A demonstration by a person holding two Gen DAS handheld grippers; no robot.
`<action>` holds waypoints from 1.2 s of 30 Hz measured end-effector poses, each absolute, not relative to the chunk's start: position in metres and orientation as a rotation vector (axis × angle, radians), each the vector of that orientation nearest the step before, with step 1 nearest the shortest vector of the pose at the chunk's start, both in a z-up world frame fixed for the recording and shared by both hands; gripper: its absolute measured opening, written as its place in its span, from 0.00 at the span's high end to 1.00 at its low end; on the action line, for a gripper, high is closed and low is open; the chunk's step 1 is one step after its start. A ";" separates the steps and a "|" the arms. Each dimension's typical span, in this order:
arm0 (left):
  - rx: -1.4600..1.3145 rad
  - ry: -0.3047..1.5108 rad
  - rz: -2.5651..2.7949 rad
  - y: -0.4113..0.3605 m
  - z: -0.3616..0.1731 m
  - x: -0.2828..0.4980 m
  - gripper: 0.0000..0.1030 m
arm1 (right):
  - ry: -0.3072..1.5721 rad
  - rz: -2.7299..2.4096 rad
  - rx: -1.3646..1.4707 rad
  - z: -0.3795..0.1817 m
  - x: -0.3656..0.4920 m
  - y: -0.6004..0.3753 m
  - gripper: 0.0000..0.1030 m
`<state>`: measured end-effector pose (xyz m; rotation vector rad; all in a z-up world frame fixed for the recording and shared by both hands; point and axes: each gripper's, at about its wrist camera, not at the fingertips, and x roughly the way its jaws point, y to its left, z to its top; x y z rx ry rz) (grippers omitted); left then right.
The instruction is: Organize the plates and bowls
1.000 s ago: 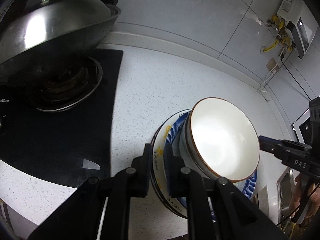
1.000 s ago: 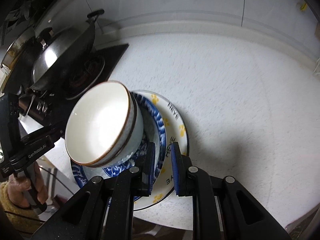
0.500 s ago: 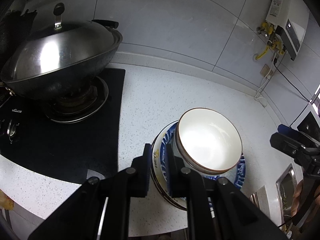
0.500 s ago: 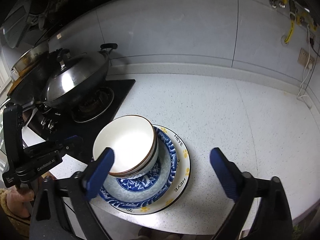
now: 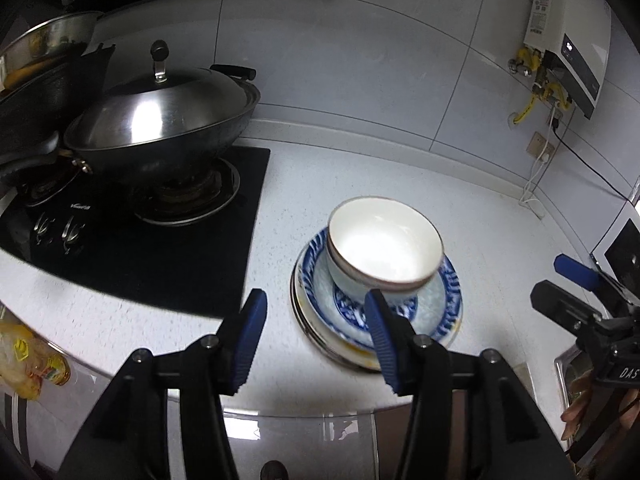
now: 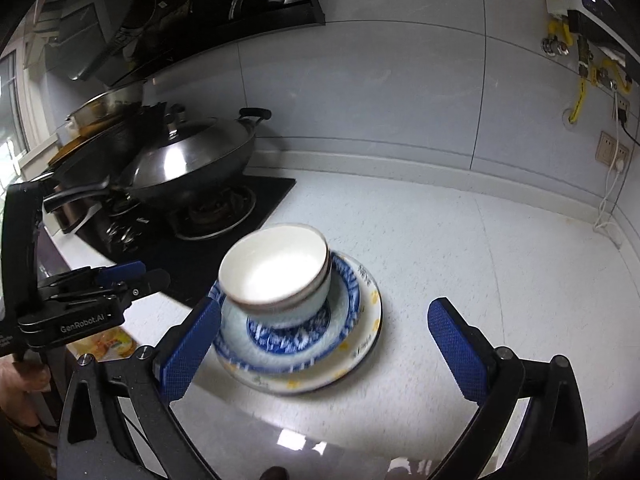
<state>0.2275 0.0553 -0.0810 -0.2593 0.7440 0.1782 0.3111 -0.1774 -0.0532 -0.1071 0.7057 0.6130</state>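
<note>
Bowl on plates | ahead of both hand-held grippers | both spread, empty

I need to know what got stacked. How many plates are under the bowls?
2 plates: a blue-patterned plate directly under the bowls, and a white plate with yellow marks at the bottom, on the counter. Another between them may be hidden.

Stack on the worktop, right of the hob

A bowl sits in a dish on a plate (near the front edge) on the worktop. The wok stands on the hob to their left, by the back wall.
</note>
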 end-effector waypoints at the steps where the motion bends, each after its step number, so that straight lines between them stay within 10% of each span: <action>1: -0.253 0.746 0.186 0.049 -0.080 0.222 0.52 | 0.709 0.626 -0.094 -0.055 0.307 -0.182 0.01; 36: -0.199 0.743 0.059 0.016 -0.066 0.190 0.52 | 0.719 0.442 -0.042 -0.053 0.248 -0.239 0.01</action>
